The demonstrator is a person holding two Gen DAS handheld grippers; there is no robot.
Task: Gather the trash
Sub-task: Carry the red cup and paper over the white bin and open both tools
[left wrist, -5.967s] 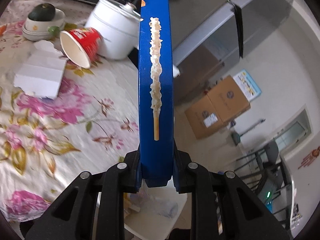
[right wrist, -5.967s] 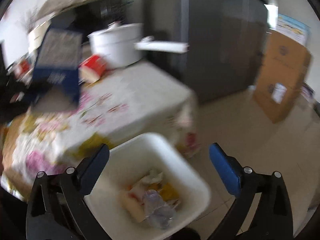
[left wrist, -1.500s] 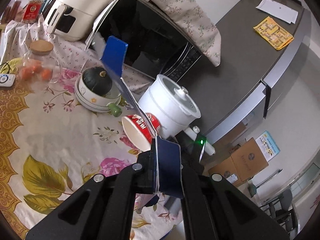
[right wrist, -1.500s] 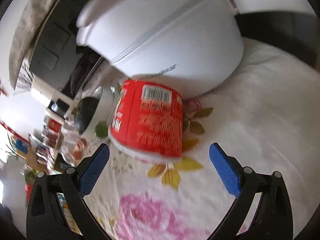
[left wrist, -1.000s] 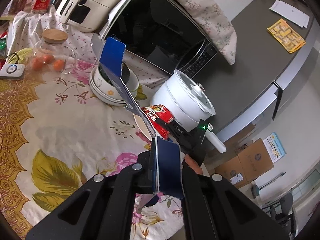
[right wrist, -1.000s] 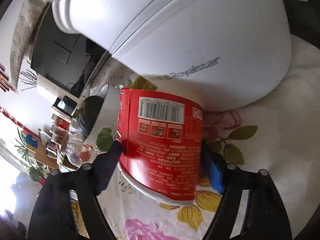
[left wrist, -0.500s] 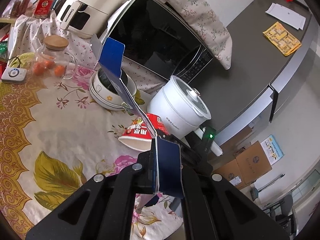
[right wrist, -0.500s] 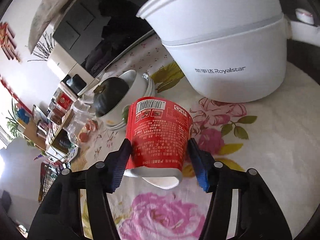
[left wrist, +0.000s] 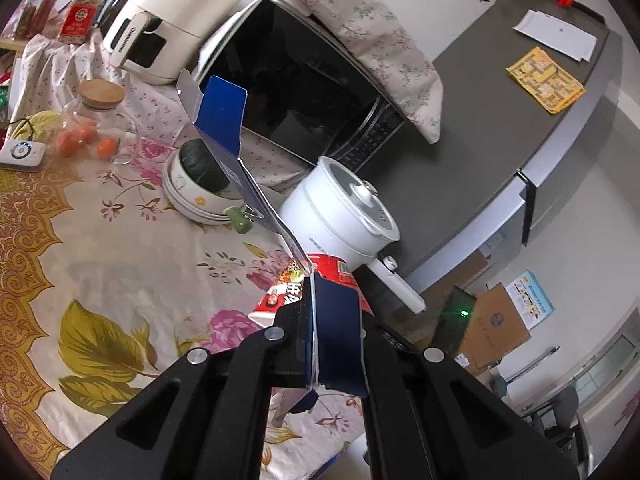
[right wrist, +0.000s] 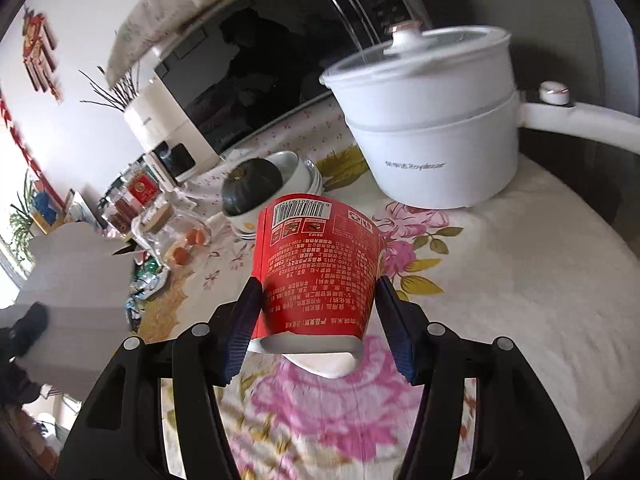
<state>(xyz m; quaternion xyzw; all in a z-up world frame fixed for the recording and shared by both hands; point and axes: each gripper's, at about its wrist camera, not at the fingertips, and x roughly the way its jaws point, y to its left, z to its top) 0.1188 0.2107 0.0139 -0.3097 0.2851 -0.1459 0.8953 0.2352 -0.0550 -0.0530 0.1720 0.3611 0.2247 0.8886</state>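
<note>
Right gripper (right wrist: 318, 312): its 2 blue pads are clamped on opposite sides of a red instant-noodle cup (right wrist: 318, 268). The cup is held clear of the floral tablecloth (right wrist: 500, 280); its long axis runs along the fingers, barcoded base pointing away from the camera toward the white electric pot (right wrist: 432, 140), open rim toward the camera and tilted downward.

Left gripper (left wrist: 332, 336): the jaws are closed on a flattened blue carton (left wrist: 224, 120). Its long axis extends forward and up-left from the jaws, the far flap standing in front of the black oven (left wrist: 304, 80).

In the left wrist view the red cup shows just beyond the left jaws. Behind it are the pot, then stacked white bowls (right wrist: 302, 172) holding a dark green squash (right wrist: 250, 190).
</note>
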